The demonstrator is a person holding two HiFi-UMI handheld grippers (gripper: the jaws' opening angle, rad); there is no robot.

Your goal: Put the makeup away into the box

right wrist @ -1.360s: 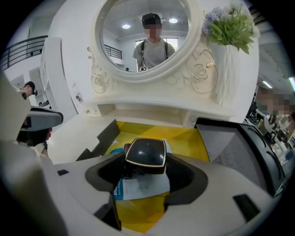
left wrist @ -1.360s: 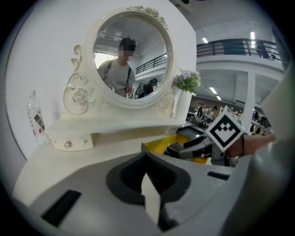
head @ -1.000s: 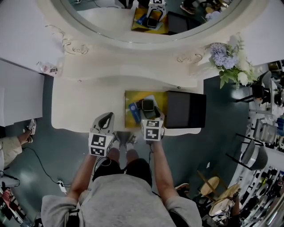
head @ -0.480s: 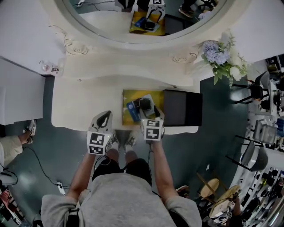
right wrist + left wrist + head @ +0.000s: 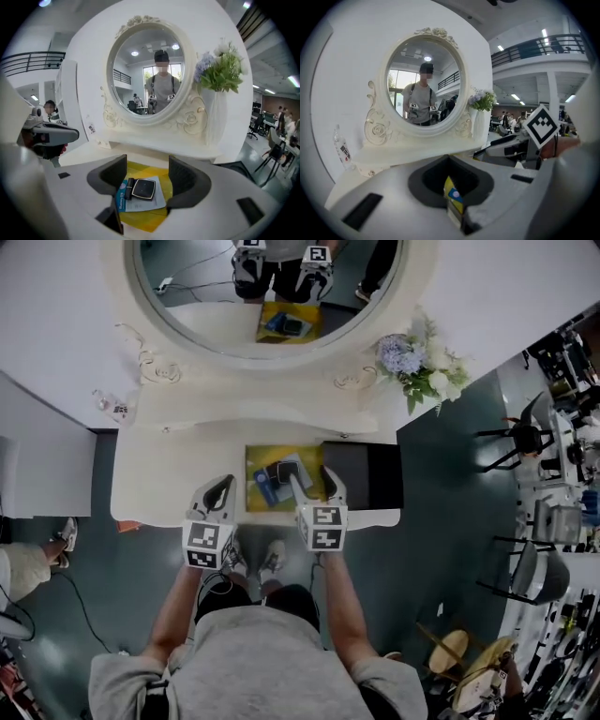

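On the cream dressing table (image 5: 159, 479) lies a yellow mat (image 5: 255, 460) (image 5: 140, 220). It carries a black compact (image 5: 284, 472) (image 5: 142, 188), a small blue box (image 5: 263, 487) (image 5: 122, 196) and a white sheet (image 5: 158, 197). A black box (image 5: 361, 474) stands right of the mat. My right gripper (image 5: 316, 486) (image 5: 147, 173) hovers open over the mat's front edge, and the compact shows between its jaws, well below them. My left gripper (image 5: 223, 486) (image 5: 450, 164) hangs left of the mat with its jaws together and nothing held.
An oval mirror (image 5: 267, 287) in a carved cream frame rises behind the table and reflects the person and both grippers. Flowers (image 5: 417, 362) stand at the back right, a small bottle (image 5: 111, 407) at the back left. Chairs (image 5: 525, 437) crowd the floor to the right.
Both grippers have lifted above the table's front edge. The table now looks smaller and farther below, and more of the mirror is in view. The makeup has not moved.
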